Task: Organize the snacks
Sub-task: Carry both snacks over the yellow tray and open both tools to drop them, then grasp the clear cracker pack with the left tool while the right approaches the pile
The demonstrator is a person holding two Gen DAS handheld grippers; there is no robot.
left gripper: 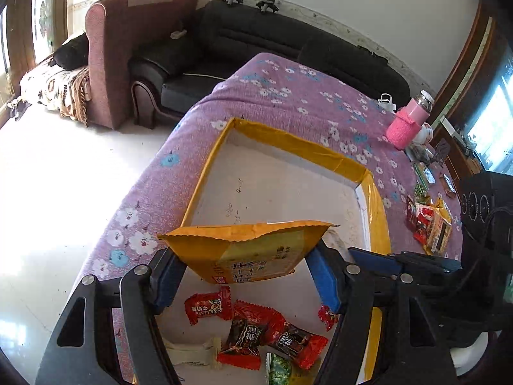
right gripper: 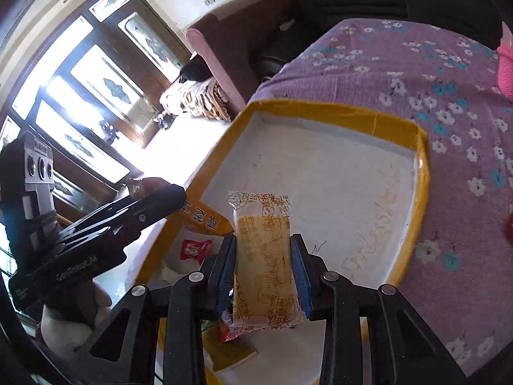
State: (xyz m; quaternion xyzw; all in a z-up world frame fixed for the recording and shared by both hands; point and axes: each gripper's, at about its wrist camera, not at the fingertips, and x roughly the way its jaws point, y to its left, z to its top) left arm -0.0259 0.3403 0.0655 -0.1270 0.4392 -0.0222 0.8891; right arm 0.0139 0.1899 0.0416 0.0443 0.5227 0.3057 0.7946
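My left gripper (left gripper: 245, 276) is shut on a yellow snack packet (left gripper: 253, 250) and holds it above the near end of a shallow white tray with a yellow taped rim (left gripper: 298, 142). Several red and dark wrapped snacks (left gripper: 256, 330) lie in the tray under it. My right gripper (right gripper: 264, 276) is shut on a clear-wrapped pale orange cracker pack (right gripper: 264, 263), held over the same tray (right gripper: 336, 112). The left gripper (right gripper: 96, 234) shows at the left of the right wrist view, with the tip of its yellow packet (right gripper: 205, 218).
The tray lies on a table with a purple flowered cloth (left gripper: 288, 96). A pile of loose snacks (left gripper: 429, 221) and a pink bottle (left gripper: 407, 122) stand at the table's right side. A black sofa (left gripper: 256, 41) and a maroon armchair (left gripper: 128, 48) stand beyond the table.
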